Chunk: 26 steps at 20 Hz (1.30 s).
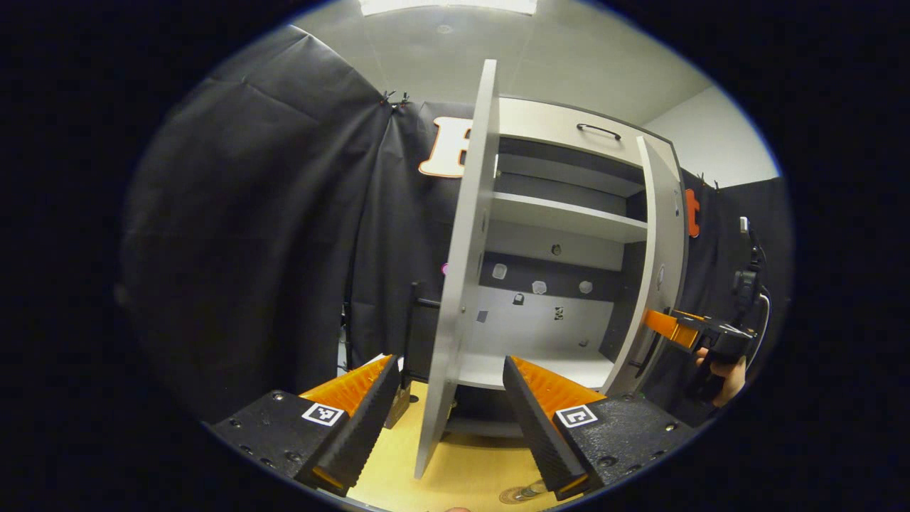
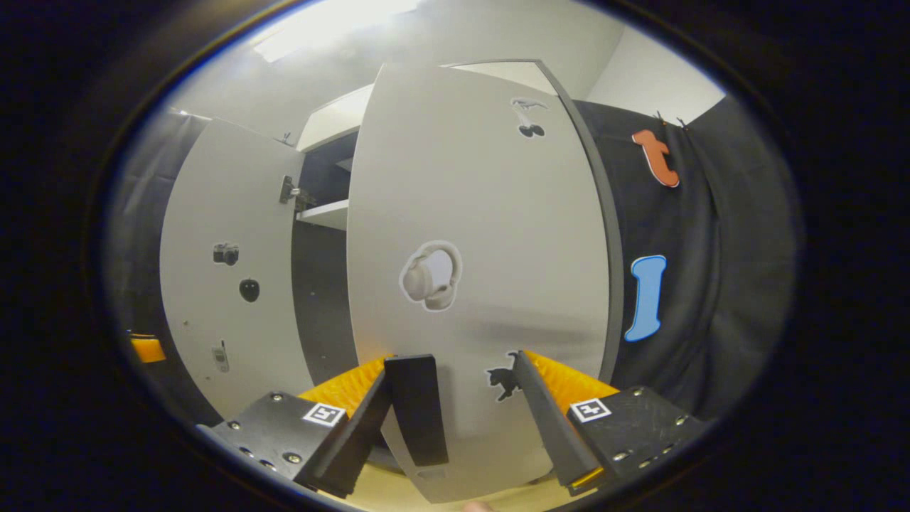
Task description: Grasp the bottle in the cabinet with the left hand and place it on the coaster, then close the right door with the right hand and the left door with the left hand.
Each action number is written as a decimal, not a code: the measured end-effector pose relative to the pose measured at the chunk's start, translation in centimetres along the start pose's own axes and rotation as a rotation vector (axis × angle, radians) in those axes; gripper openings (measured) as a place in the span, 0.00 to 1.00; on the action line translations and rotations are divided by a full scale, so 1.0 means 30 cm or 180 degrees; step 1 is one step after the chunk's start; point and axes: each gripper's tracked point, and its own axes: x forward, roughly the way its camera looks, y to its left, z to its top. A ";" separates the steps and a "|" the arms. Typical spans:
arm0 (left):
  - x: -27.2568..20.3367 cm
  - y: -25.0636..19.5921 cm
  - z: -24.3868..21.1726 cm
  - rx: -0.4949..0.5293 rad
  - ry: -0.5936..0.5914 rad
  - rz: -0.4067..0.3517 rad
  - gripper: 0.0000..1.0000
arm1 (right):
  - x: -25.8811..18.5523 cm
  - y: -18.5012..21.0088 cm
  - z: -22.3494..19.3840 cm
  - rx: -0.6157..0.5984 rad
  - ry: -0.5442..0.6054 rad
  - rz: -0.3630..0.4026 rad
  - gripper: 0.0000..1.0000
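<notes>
The grey cabinet [image 1: 561, 213] stands with both doors swung out. Its left door [image 1: 458, 284] is edge-on to me, its black handle [image 1: 412, 327] on the outer side. My left gripper [image 1: 451, 419] is open, one finger on each side of that door's lower edge. The right door [image 1: 657, 263] is ajar. In the right gripper view the right door's outer face [image 2: 483, 235] is close ahead. Its black handle [image 2: 416, 409] lies between the fingers of my open right gripper [image 2: 455, 419], near the left finger. A small round thing [image 1: 525, 492] on the table is cut off.
The cabinet's lower shelf [image 1: 569, 370] is bare, with another shelf [image 1: 569, 217] above. A hand [image 1: 725, 370] holds the right gripper [image 1: 682, 331] by the right door. A wooden tabletop [image 1: 462, 469] lies under the doors. The left door [image 2: 227, 284] also stands open in the right gripper view.
</notes>
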 end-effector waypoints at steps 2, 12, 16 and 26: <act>-0.010 0.032 0.004 0.0001 -0.0021 0.0055 0.93 | 0.020 0.004 0.003 -0.0034 -0.0004 -0.0037 0.96; -0.063 0.195 0.015 0.0025 -0.0080 0.0392 0.93 | 0.129 0.049 -0.019 -0.0011 0.0033 -0.0103 0.99; -0.050 0.229 0.008 0.0012 -0.0087 0.0491 0.93 | 0.170 0.056 -0.023 0.0008 0.0012 -0.0114 0.99; -0.045 0.241 0.022 0.0040 -0.0143 0.0617 0.93 | 0.244 0.069 -0.029 -0.0068 -0.0097 -0.0215 0.99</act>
